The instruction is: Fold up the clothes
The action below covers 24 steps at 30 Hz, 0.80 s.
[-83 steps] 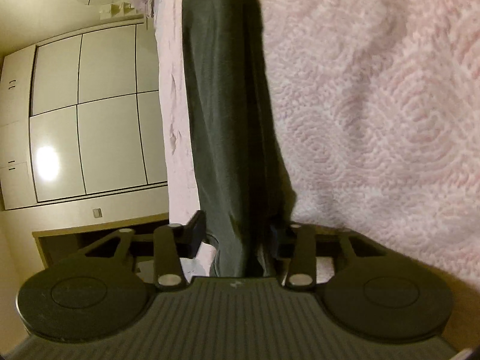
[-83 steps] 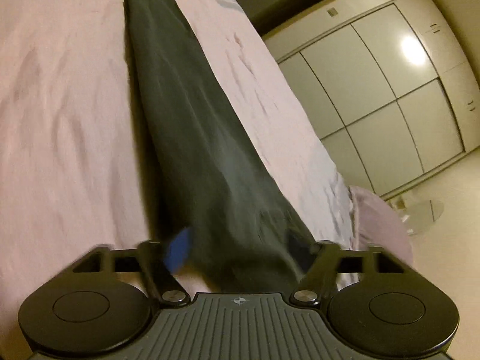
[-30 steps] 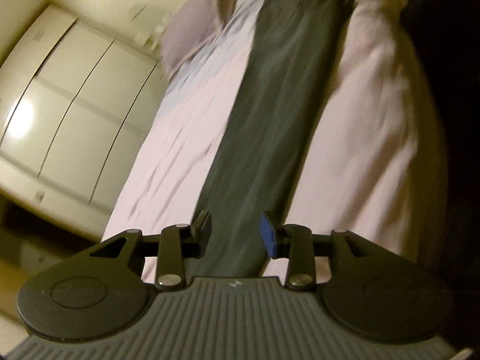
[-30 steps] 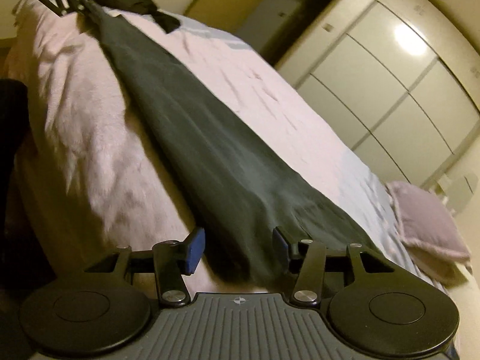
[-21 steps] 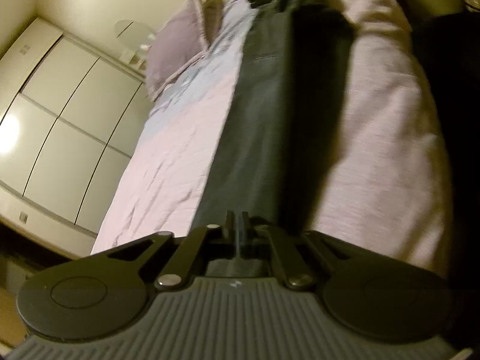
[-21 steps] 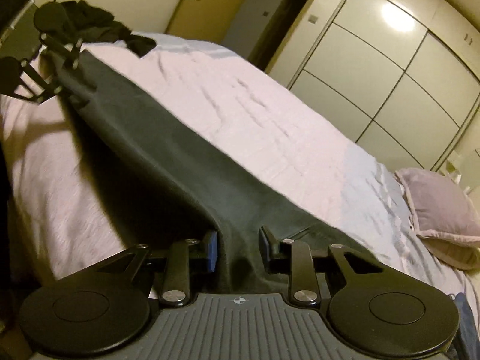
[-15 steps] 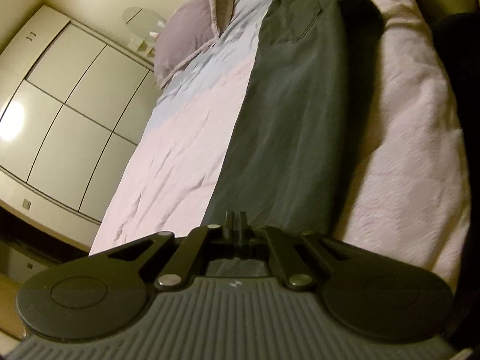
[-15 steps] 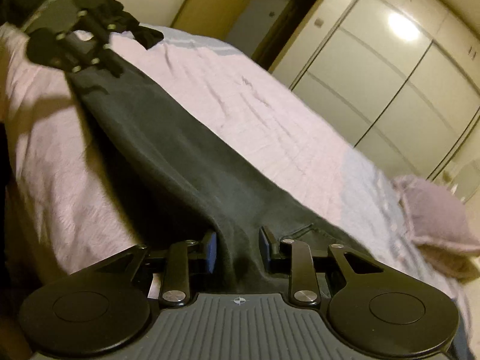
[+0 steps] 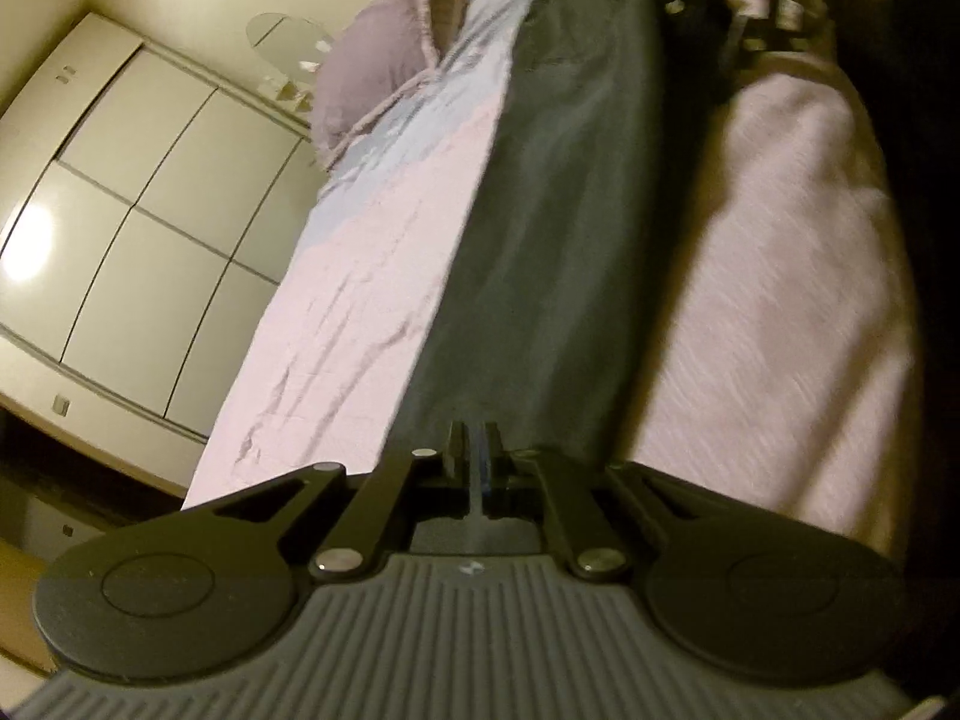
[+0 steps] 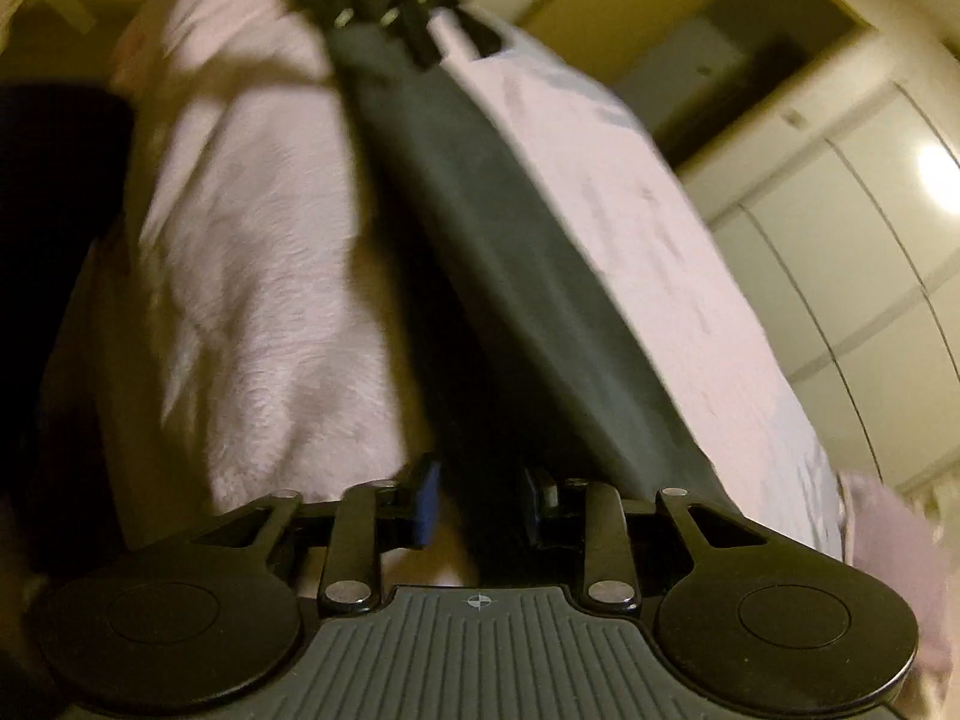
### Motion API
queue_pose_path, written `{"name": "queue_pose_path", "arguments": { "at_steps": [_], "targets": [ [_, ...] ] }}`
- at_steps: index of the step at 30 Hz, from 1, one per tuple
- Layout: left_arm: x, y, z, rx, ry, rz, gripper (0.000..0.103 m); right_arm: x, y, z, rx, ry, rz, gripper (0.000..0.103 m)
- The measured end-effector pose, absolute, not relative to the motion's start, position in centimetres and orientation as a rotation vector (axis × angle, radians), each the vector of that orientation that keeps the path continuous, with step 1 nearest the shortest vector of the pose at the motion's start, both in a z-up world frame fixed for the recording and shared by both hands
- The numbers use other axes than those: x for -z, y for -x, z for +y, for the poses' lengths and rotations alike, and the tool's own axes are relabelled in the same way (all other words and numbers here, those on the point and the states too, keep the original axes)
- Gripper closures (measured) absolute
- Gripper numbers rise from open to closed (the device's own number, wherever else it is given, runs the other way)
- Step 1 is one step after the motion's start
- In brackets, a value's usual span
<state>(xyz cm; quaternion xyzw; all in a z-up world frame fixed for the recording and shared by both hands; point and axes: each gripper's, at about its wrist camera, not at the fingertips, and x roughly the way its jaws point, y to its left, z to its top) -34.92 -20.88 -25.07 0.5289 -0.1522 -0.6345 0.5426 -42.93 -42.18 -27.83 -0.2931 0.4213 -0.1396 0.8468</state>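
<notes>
Your left gripper point(image 9: 475, 456) is now pinching one end of the long dark grey cloth garment point(image 9: 540, 252), where a second ago it was open. Your right gripper point(image 10: 480, 504) is closing on the other end. The garment is stretching out along the pink bed cover point(image 9: 780, 312), so you are getting ready to fold it.

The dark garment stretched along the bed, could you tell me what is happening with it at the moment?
A person holding a gripper in each hand is folding clothes on a bed with a pink cover. The dark garment lies stretched lengthwise between the two grippers. The left gripper is shut on one end of it. At the opposite end the right gripper has the cloth between its jaws, which are closing. A pillow lies further up the bed.
</notes>
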Motion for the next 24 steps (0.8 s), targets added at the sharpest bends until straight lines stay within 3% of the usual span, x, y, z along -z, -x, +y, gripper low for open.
{"name": "queue_pose_path", "arguments": {
  "at_steps": [1, 4, 15, 24],
  "targets": [
    [25.3, 34.8, -20.5, 1.501, -1.271, -0.370, 0.097, 27.5, 42.7, -42.6, 0.285, 0.602, 0.893, 0.099],
    [26.0, 34.3, -20.0, 1.488, -1.289, -0.369, 0.097, 23.9, 43.3, -44.7, 0.339, 0.478, 0.828, 0.102],
    [28.8, 32.8, -19.8, 1.382, -1.360, -0.375, 0.097, 25.0, 45.5, -42.7, 0.316, 0.428, 0.874, 0.102],
    [28.6, 25.6, -17.5, 1.175, -1.344, -0.249, 0.090, 22.8, 44.7, -42.7, 0.440, 0.390, 0.696, 0.101]
  ]
}}
